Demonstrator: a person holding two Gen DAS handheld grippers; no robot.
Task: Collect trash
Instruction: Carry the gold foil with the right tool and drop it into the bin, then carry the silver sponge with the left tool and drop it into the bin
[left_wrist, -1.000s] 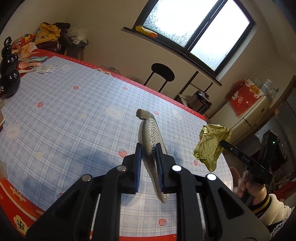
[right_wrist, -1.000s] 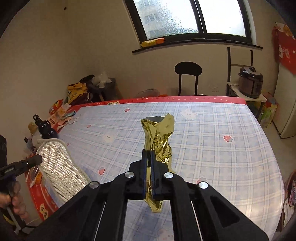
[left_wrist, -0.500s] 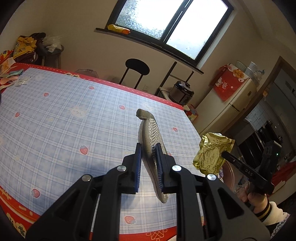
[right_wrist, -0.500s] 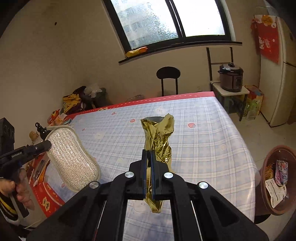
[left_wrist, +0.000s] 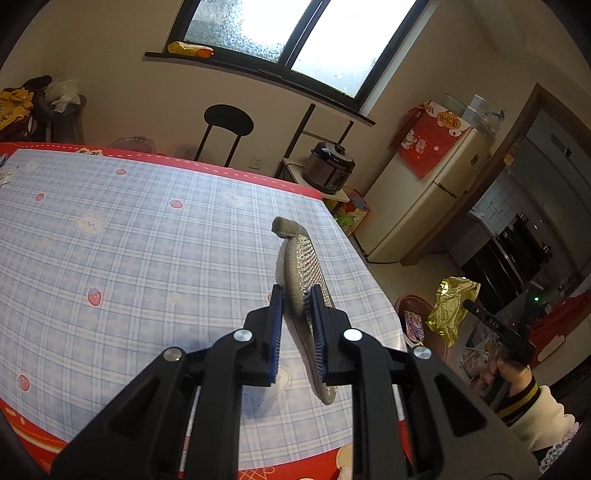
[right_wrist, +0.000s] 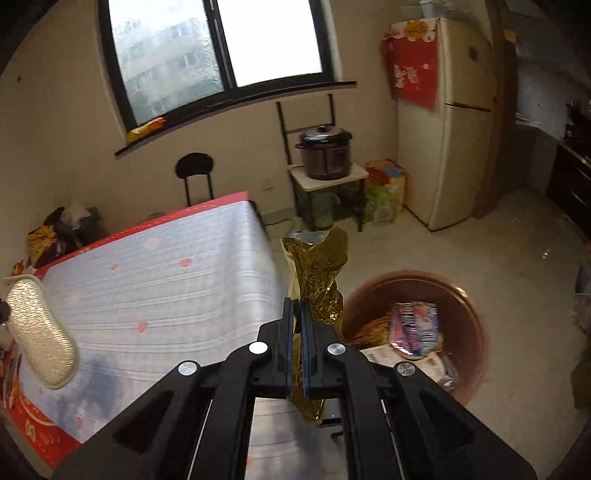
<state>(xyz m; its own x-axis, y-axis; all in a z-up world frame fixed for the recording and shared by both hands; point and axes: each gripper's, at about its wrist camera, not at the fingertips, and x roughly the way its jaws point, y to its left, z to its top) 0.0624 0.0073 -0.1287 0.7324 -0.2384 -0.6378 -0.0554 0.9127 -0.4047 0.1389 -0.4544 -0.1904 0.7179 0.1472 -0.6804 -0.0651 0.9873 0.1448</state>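
My left gripper (left_wrist: 297, 299) is shut on a grey and silver scrubbing pad (left_wrist: 304, 280), held on edge above the right end of the checked table (left_wrist: 147, 258). The pad also shows in the right wrist view (right_wrist: 38, 326). My right gripper (right_wrist: 295, 308) is shut on a crumpled gold foil wrapper (right_wrist: 316, 269), held upright past the table's corner, left of a brown round bin (right_wrist: 469, 306) with several wrappers in it. The left wrist view shows the gold wrapper (left_wrist: 452, 306) over the floor near that bin (left_wrist: 413, 306).
A black stool (left_wrist: 227, 122) stands behind the table. A rice cooker (right_wrist: 325, 153) sits on a small stand, with a cream fridge (right_wrist: 443, 125) to its right. Clutter is piled at the far left (right_wrist: 62, 229). Bare floor (right_wrist: 498, 240) lies beyond the bin.
Both grippers have swung right. My right gripper has carried the gold wrapper off the table toward the bin. My left gripper, still holding the pad, has moved to the table's right end.
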